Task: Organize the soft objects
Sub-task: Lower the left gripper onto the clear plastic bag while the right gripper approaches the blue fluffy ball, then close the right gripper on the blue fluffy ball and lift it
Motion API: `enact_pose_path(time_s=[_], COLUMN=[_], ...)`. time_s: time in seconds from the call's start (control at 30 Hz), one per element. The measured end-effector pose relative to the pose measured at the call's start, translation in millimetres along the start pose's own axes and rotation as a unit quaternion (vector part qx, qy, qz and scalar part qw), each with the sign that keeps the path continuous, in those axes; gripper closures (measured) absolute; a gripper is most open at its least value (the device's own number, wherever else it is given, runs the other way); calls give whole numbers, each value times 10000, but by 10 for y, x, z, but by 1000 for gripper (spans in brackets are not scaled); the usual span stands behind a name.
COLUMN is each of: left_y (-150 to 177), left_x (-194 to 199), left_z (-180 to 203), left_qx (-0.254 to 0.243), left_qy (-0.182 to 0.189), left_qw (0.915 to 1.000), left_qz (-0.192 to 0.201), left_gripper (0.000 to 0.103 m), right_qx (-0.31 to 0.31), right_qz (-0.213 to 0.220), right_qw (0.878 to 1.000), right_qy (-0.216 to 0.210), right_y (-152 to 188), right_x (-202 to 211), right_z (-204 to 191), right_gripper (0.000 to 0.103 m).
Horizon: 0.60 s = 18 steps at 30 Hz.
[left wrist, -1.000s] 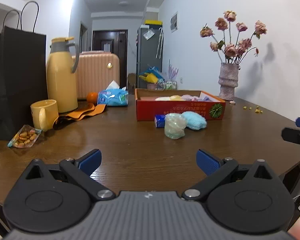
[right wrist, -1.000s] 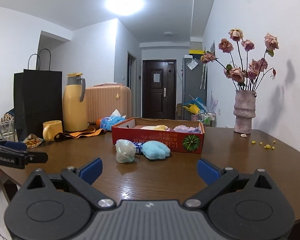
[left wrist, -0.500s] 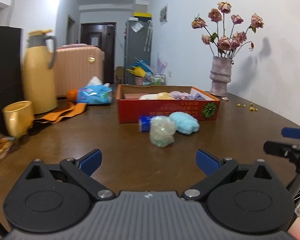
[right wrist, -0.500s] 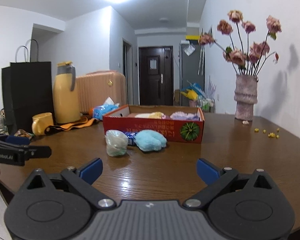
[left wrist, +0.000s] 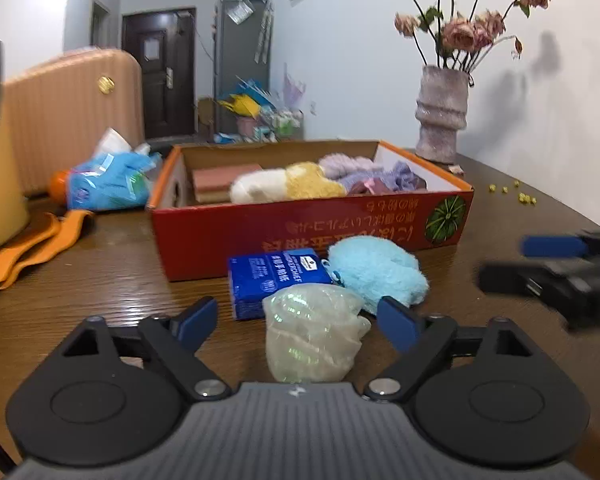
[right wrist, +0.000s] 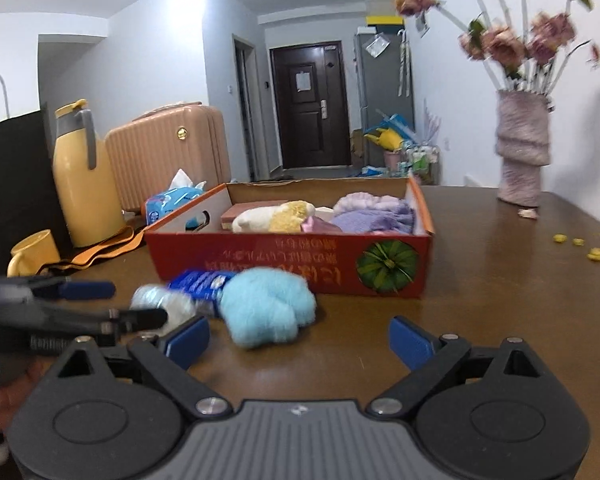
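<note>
Blue-padded fingers of the left tool [left wrist: 296, 318] are spread wide, with a pale green crinkled plastic-wrapped bundle [left wrist: 314, 338] seen between them on the desk [left wrist: 100, 280], not pinched. The right tool [right wrist: 298, 338] is likewise spread apart and holds nothing; a fluffy light-blue soft toy [right wrist: 266, 308] lies just beyond its left finger.

Nearby items, catalogued outward:
- Blue tissue packet [left wrist: 276, 280], touching the bundle on its far side and lying beside the light-blue toy.
- Red cardboard box [left wrist: 308, 226], just behind these three, open-topped, a pumpkin printed on its near right corner. Inside are held a cream-and-yellow plush [left wrist: 286, 186], purple knitted pieces [left wrist: 376, 176] at the right and a pinkish flat block [left wrist: 224, 178] at the left.
- Blue tissue pack [left wrist: 108, 182], left of the box, an orange fruit [left wrist: 58, 184] beside it.
- Orange strap [left wrist: 32, 244] and yellow thermos [right wrist: 84, 176], far left; yellow mug [right wrist: 34, 252] near them.
- Pink suitcase [right wrist: 168, 148], behind the desk.
- Ribbed vase [left wrist: 442, 116] of dried roses, far right; small yellow bits [left wrist: 520, 196] scattered near it.
</note>
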<state>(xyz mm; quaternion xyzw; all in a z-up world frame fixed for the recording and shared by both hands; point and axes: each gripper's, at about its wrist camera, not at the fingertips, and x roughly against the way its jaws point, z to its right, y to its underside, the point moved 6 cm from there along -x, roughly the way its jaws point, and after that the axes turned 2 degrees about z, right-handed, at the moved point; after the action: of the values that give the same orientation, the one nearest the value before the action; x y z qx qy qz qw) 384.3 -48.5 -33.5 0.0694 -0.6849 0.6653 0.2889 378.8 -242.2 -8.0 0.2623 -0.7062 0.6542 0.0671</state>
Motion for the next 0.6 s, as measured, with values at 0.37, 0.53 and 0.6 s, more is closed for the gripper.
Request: enact_pose_path(time_s=[0.37, 0.53, 0.6], left_y=[-15, -38, -56], left_x=[-97, 108, 212], left_z=[-459, -444, -439], left_qx=[376, 360, 393], left_qy=[-413, -496, -569], left_qw=[9984, 9979, 9971], left_qz=[38, 231, 324], left_gripper=[23, 20, 19], right_qx=[-728, -800, -933], right_qz=[-637, -673, -682], right_qw=[9930, 9916, 9908], right_qy=[-673, -767, -703], right_y=[-129, -34, 46], right_x=[-1017, -885, -727], right_z=[40, 13, 40], right_gripper=[48, 52, 52])
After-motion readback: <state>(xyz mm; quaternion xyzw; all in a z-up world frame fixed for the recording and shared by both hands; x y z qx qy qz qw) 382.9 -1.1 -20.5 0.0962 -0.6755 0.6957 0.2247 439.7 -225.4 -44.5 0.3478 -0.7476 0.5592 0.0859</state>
